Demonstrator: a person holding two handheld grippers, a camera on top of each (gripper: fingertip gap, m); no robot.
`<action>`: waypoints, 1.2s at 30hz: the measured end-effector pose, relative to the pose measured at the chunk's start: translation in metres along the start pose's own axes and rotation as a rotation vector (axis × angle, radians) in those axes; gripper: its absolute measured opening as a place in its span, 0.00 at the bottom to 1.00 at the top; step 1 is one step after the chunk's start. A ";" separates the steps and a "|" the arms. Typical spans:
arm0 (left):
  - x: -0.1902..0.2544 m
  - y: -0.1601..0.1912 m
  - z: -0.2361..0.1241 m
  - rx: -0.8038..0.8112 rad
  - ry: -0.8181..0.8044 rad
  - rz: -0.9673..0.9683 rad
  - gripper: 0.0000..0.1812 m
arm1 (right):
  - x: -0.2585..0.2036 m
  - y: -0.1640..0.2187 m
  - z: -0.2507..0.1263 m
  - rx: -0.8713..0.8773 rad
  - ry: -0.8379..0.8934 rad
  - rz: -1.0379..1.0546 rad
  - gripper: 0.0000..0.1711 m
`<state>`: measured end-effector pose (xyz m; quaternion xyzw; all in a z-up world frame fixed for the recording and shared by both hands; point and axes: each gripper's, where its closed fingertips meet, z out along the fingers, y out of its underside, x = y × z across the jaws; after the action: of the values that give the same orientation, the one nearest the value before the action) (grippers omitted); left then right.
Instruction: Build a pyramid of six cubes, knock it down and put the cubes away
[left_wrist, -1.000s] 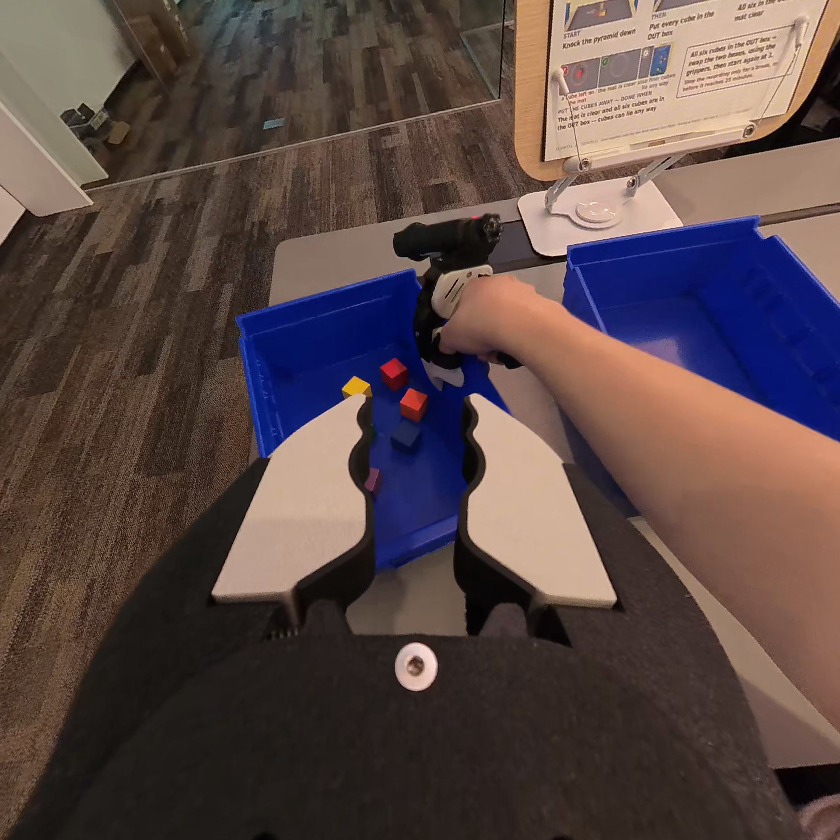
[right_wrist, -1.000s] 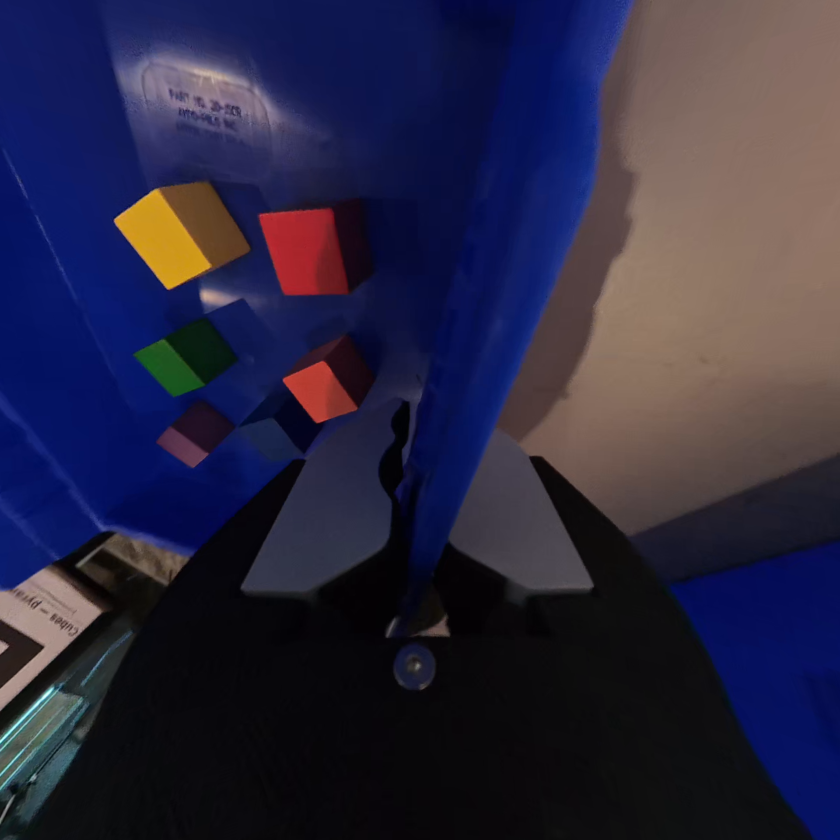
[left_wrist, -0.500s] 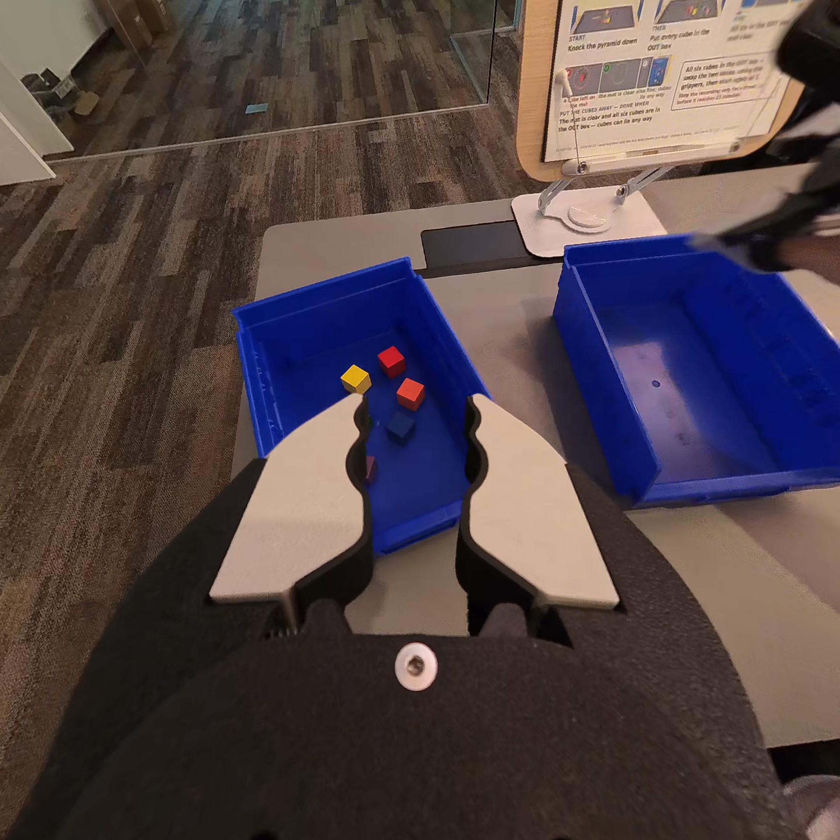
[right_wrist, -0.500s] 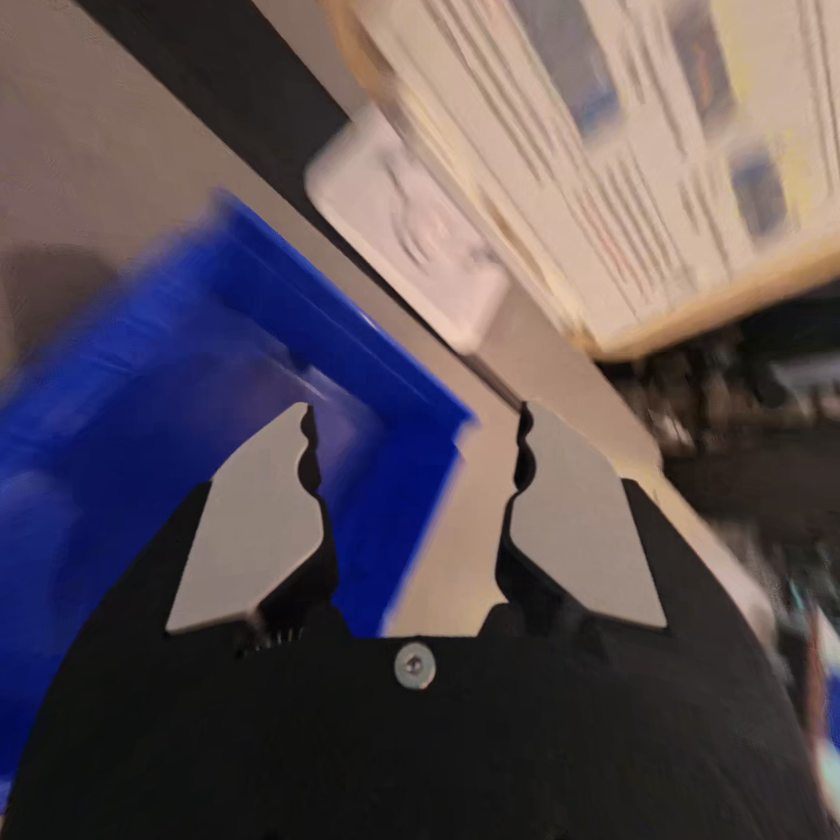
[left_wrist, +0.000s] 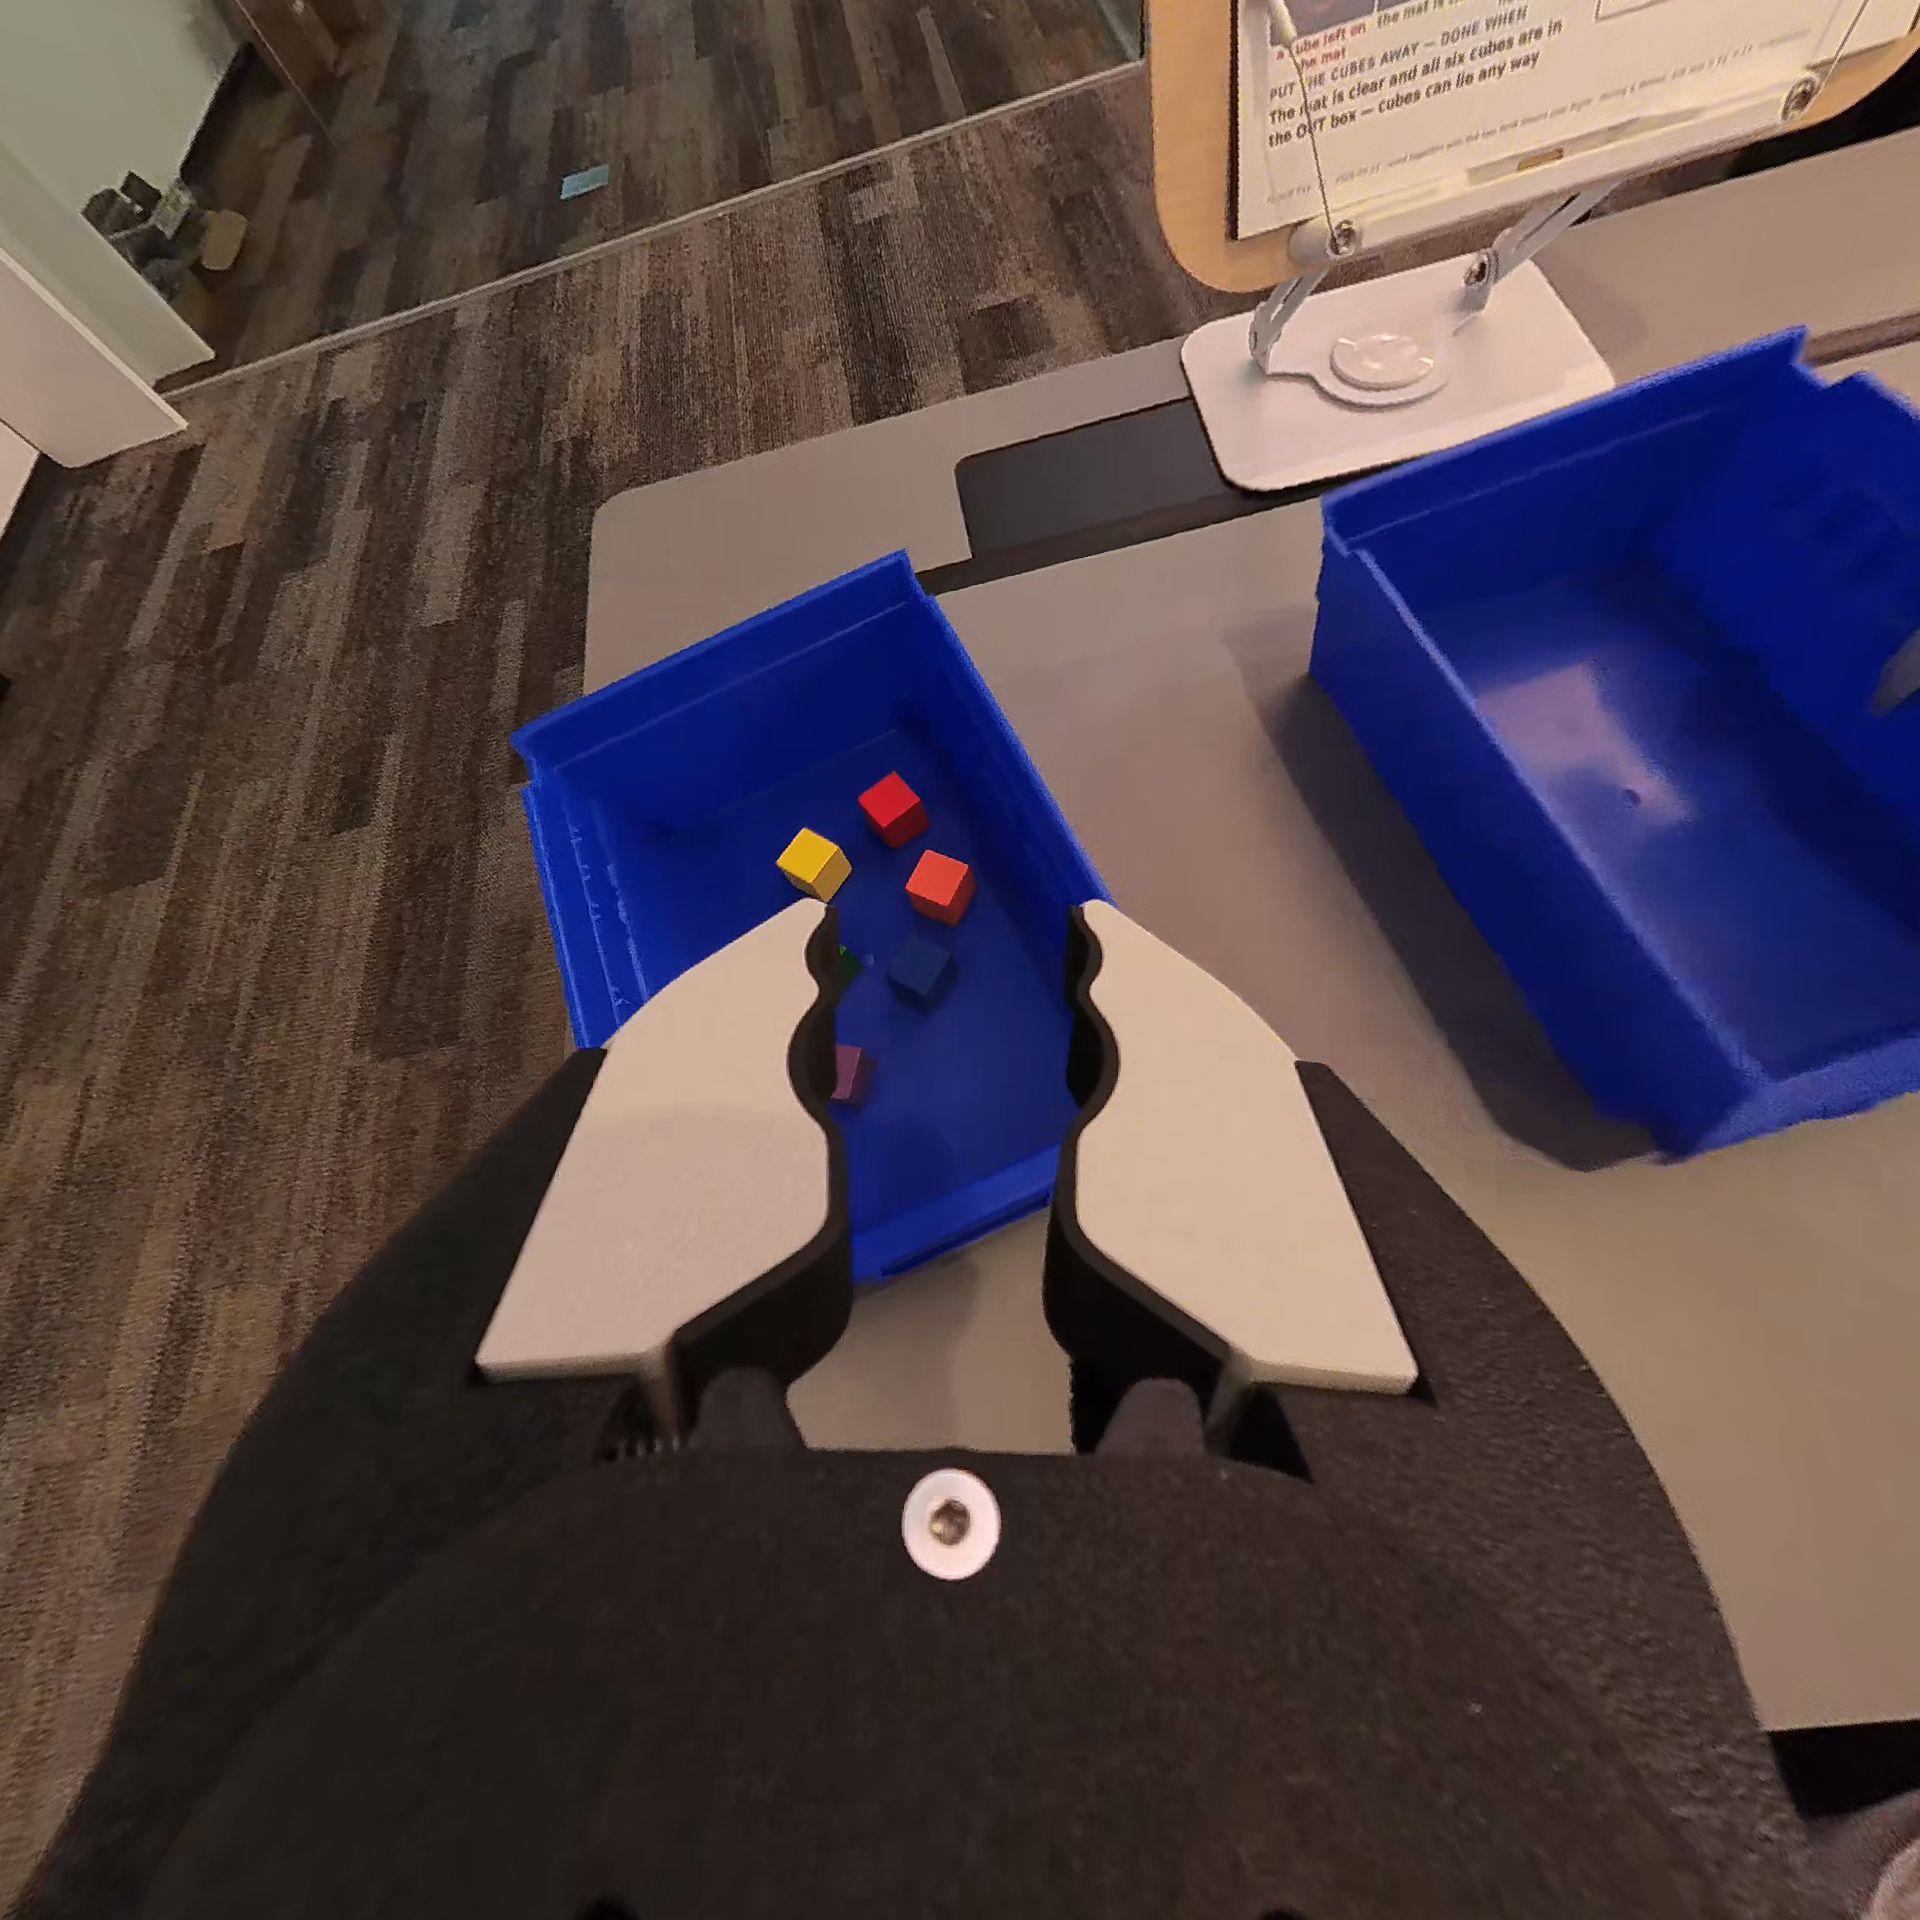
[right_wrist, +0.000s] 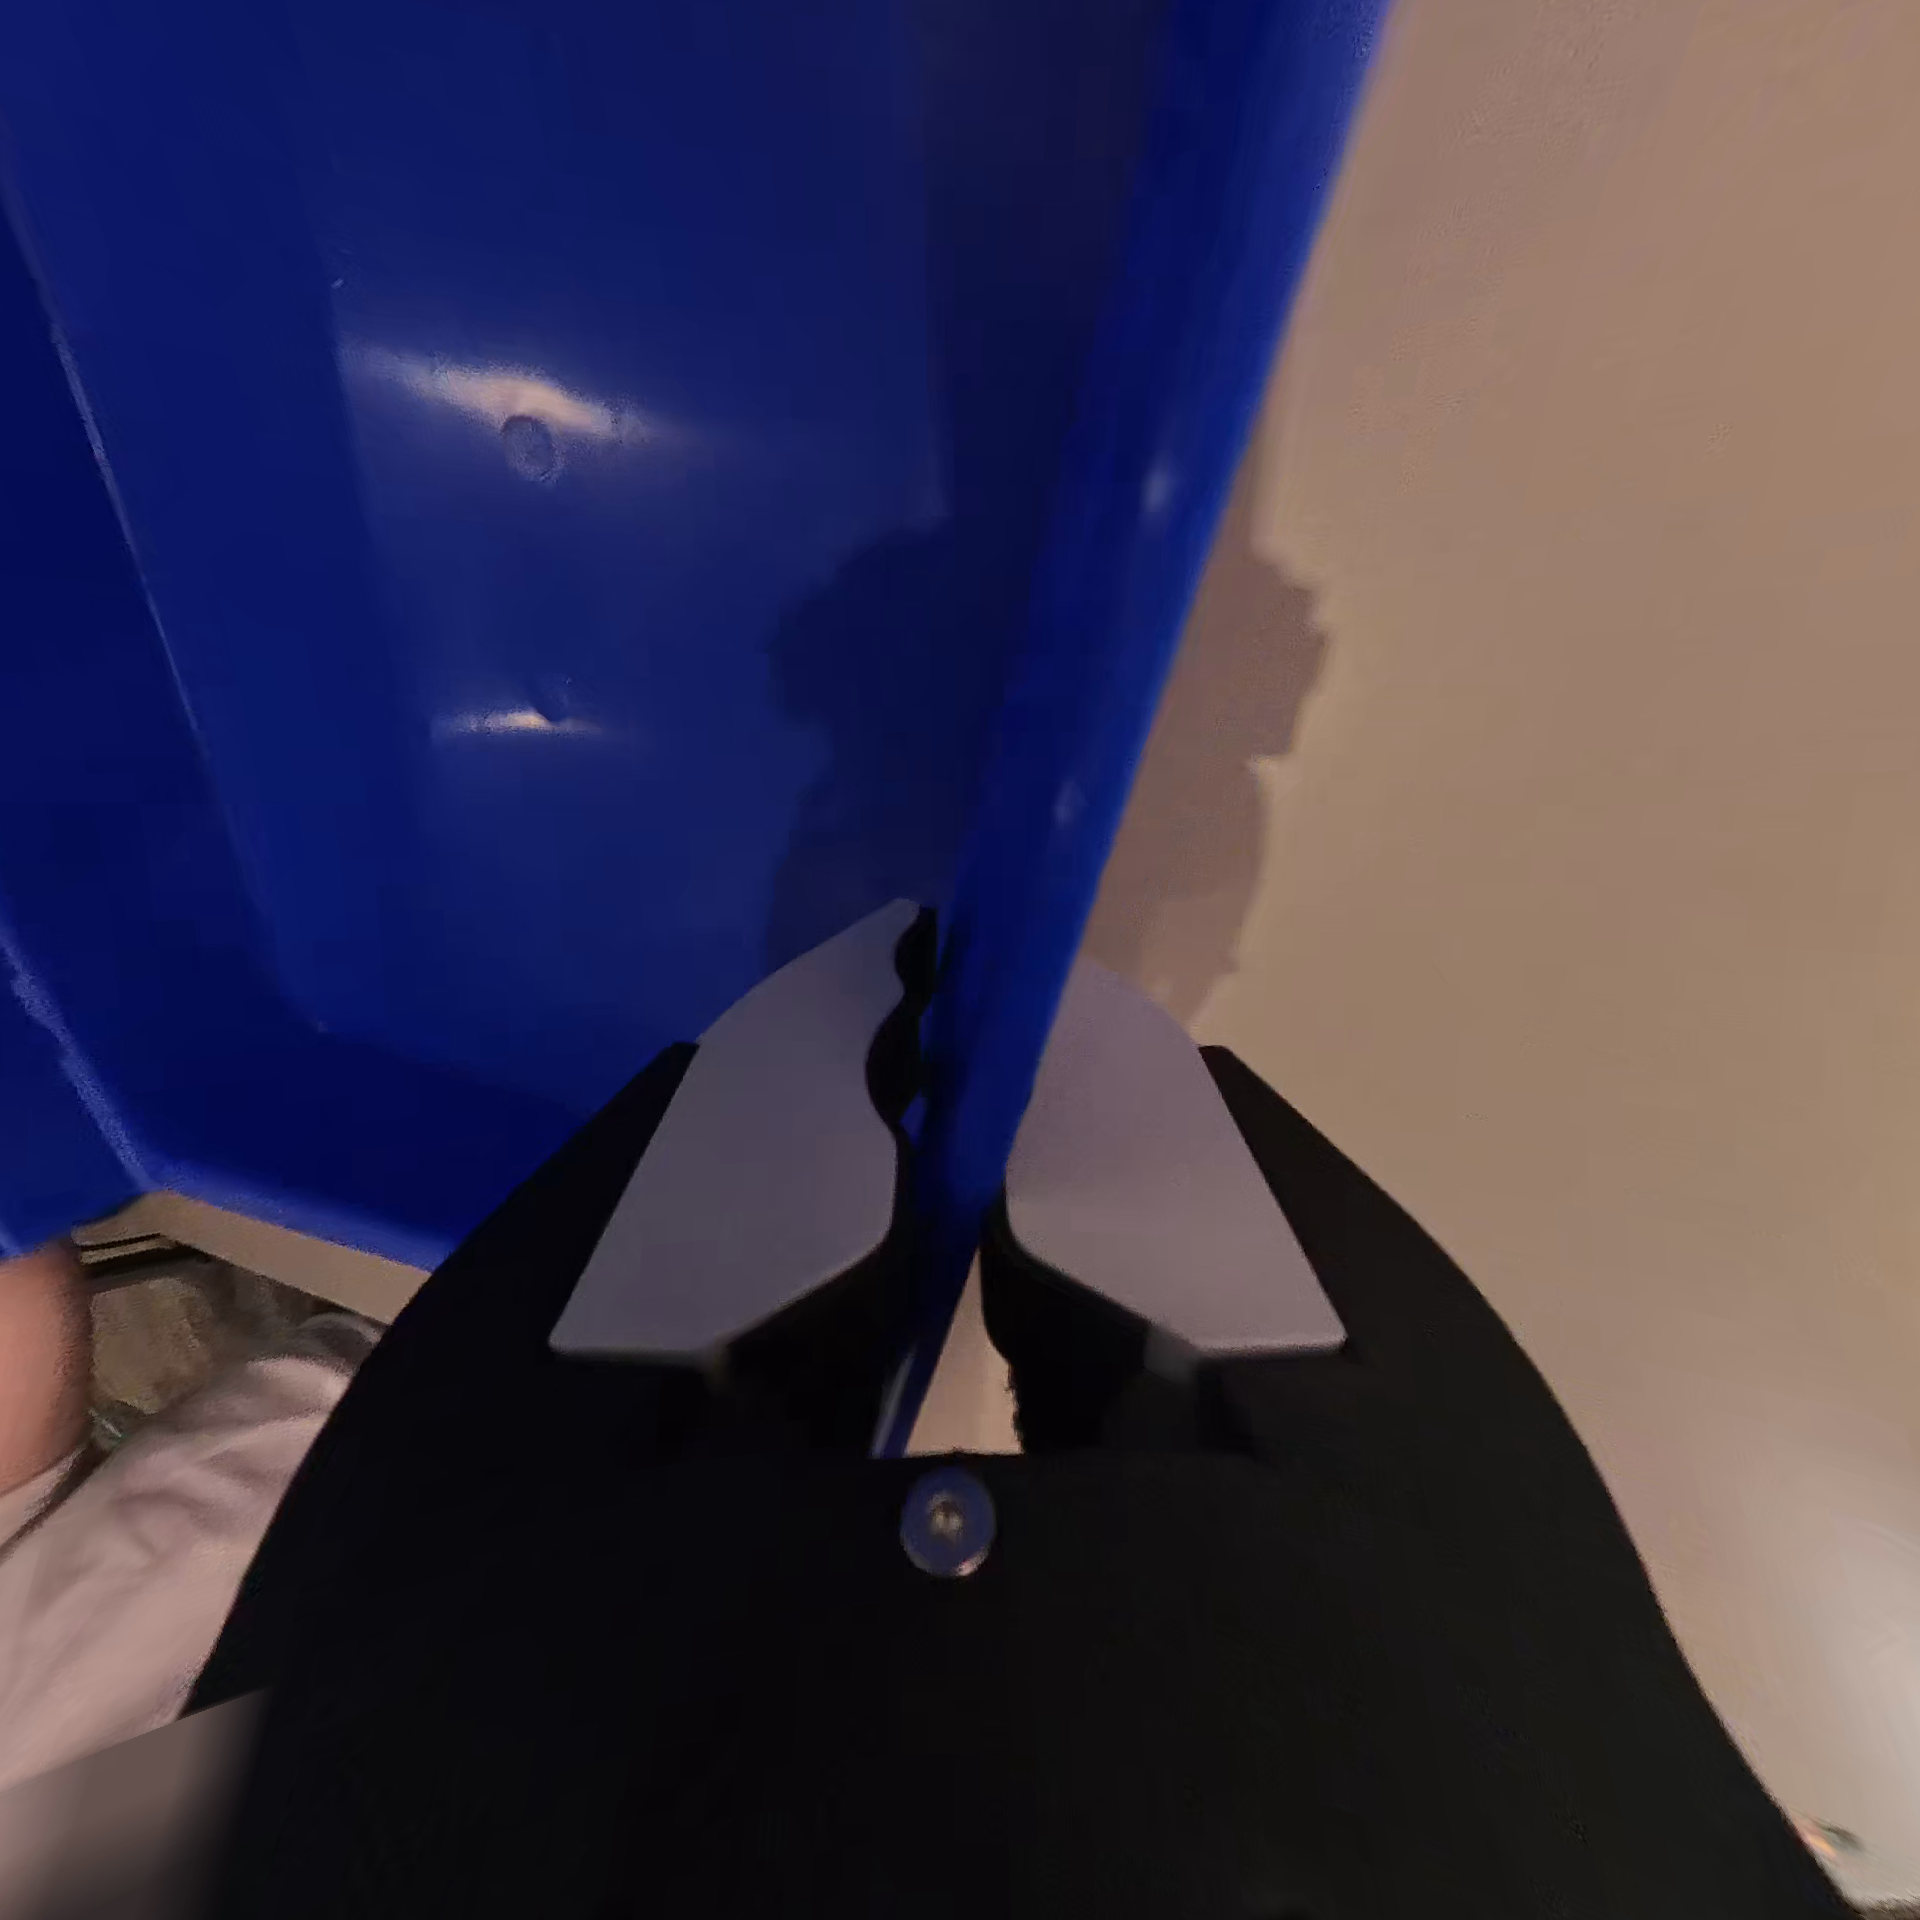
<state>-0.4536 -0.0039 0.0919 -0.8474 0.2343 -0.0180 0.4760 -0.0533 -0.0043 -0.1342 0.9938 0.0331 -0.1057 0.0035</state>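
Item: six-cube set, stowed. All cubes lie loose in the left bin (left_wrist: 727, 717): yellow cube (left_wrist: 814, 861), red cube (left_wrist: 892, 807), orange cube (left_wrist: 940, 884), dark blue cube (left_wrist: 921, 967), purple cube (left_wrist: 850, 1072), green cube (left_wrist: 847, 963) half hidden.

Step, as judged: putting-away appears done; bin handling in hand.

Right gripper (right_wrist: 961, 997): jaws clamped on the side wall of the empty bin (left_wrist: 1455, 831), right of the left bin on the tabletop (left_wrist: 1174, 790). Next move calls for a firm grip while dragging or lifting it.

Left gripper (left_wrist: 948, 914): jaws wide, empty, poised above the left bin's near end.
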 end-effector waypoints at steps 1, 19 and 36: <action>0.003 -0.001 0.002 -0.006 -0.001 0.012 0.23 | 0.012 0.001 -0.002 -0.010 0.022 0.002 0.04; 0.038 -0.015 0.033 -0.097 -0.054 0.160 0.23 | 0.247 0.081 -0.049 0.043 0.032 0.264 0.04; -0.014 0.007 0.057 -0.189 -0.117 0.017 0.32 | 0.327 0.130 -0.073 0.196 0.127 0.316 0.20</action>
<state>-0.4544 0.0447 0.0581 -0.8861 0.2138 0.0577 0.4071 0.2895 -0.1121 -0.1316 0.9869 -0.1336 -0.0437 -0.0790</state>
